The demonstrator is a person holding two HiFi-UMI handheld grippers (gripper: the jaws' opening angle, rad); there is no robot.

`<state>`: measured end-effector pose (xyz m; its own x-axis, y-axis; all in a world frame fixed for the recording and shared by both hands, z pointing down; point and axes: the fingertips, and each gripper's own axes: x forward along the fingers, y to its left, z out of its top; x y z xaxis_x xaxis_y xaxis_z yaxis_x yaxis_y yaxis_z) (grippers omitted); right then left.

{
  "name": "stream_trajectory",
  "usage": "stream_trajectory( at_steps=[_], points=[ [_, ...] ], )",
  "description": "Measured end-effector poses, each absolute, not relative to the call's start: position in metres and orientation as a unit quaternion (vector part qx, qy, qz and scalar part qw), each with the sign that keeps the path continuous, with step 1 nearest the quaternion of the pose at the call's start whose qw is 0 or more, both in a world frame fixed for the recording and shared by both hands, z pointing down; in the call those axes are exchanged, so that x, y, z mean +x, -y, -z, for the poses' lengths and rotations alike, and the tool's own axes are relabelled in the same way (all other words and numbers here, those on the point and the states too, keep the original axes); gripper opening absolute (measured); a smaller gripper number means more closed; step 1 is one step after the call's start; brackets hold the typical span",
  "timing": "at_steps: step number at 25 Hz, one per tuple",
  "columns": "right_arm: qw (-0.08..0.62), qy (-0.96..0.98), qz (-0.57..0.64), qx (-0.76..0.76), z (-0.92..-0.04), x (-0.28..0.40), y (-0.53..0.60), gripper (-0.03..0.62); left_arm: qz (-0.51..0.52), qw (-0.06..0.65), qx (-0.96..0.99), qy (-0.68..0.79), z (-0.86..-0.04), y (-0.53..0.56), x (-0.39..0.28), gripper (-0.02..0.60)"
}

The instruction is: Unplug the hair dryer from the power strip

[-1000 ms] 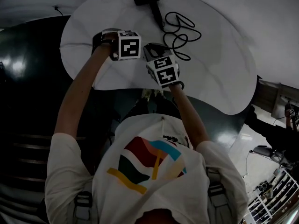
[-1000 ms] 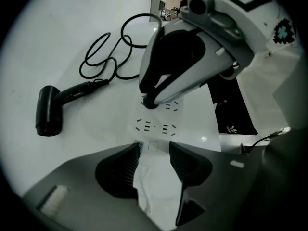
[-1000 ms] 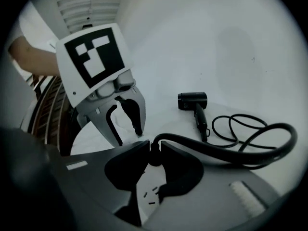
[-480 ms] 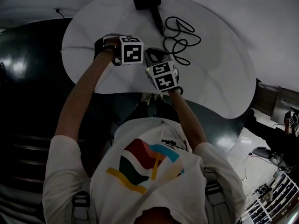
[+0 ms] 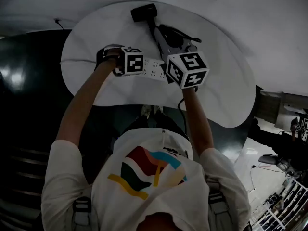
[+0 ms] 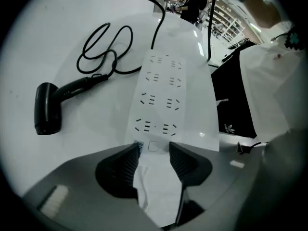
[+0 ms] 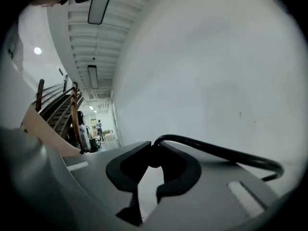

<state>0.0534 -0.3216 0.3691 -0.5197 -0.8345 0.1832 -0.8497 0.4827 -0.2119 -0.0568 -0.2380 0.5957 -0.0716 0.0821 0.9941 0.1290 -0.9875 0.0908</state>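
Grip comes first: the left gripper [image 6: 154, 150] points straight down, its jaws clamped wide across the near end of the long white plastic power strip [image 6: 168, 95]. That pins the strip to the round white table [image 6: 72, 13]. Every socket on the strip shows bare slots, so nothing is plugged in any more.

Just beyond, the right gripper [image 7: 153, 153] has swung up off the strip and now points almost level, well above the tabletop. A second ago it sat low, just beside the left one. Its jaws have just been tightening and are pinched on the dark end of the thin black rubber cord [image 7: 216, 153], most likely the plug itself, with the cord arcing out from between the tips.

Farther off, the cord lies in loops running back to the black plastic hair dryer [image 6: 48, 109]. The dryer lies on its side near the table's far edge, well apart from the strip.

Judging by the empty sockets and the lifted cord end, the unplugging looks done.
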Motion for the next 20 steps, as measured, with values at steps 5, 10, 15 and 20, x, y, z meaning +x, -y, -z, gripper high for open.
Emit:
stream_trajectory(
  at_steps=[5,10,15,20],
  points=[
    [0.041,0.863,-0.172,0.473,-0.392,0.057,0.301,0.064,0.721,0.014,-0.689,0.073,-0.59,0.243,-0.055,0.203],
    [0.042,0.867,-0.185,0.46,-0.392,0.055,0.297,0.066,0.724,0.011,-0.686,0.071,-0.593,0.242,-0.055,0.204],
    [0.042,0.866,-0.247,0.433,-0.406,0.051,0.292,0.067,0.718,0.009,-0.693,0.064,-0.593,0.244,-0.053,0.204],
    [0.086,0.856,-0.308,0.406,-0.451,0.042,0.261,0.069,0.709,0.011,-0.702,0.062,-0.592,0.246,-0.053,0.204]
  ],
)
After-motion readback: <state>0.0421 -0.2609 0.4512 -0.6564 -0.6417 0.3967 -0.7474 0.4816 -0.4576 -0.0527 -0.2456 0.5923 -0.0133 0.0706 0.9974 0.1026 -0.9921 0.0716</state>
